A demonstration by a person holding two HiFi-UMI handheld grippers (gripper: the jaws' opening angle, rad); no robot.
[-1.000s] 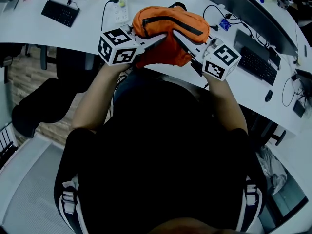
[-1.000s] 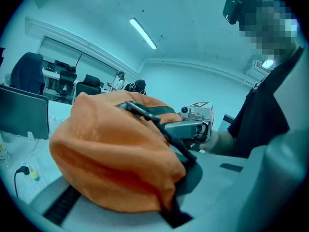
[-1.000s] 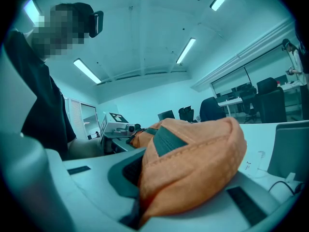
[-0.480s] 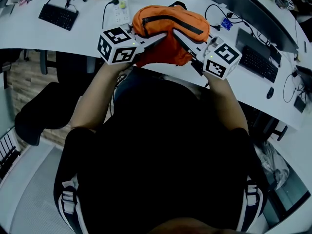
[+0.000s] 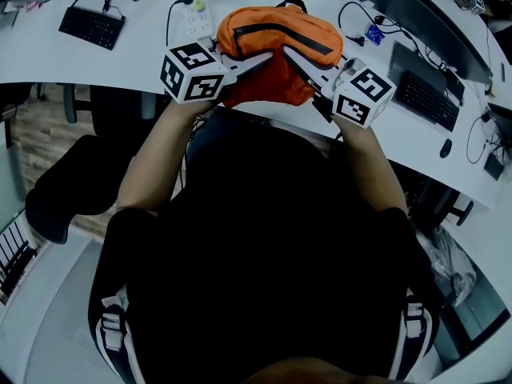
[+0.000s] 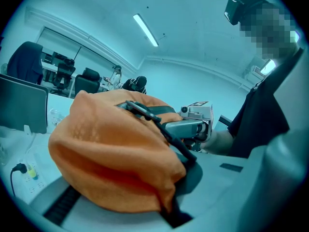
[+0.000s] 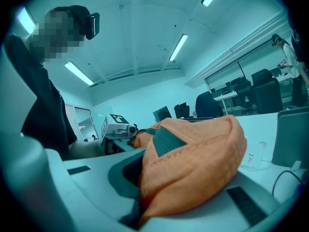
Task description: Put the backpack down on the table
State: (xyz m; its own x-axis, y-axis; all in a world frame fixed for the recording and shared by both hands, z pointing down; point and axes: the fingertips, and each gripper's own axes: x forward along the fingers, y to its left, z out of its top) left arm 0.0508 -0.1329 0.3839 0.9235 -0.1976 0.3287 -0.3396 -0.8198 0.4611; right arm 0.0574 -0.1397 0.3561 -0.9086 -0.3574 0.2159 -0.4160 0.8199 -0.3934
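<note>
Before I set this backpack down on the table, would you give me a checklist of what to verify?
1. Left tongs shut on backpack: ok.
2. Right tongs shut on backpack: ok.
3. Backpack mostly above the table: ok.
4. Spot beneath free of the power strip and cable: cannot tell, the bag hides it.
5. Backpack touching the table: cannot tell.

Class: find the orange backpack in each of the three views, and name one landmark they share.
Head view: backpack at top centre, over the white table's near edge.
Left gripper view: backpack fills the centre and lower left.
Right gripper view: backpack sits low, centre-right.
Shared landmark: the table, seen behind the backpack in both gripper views.
</note>
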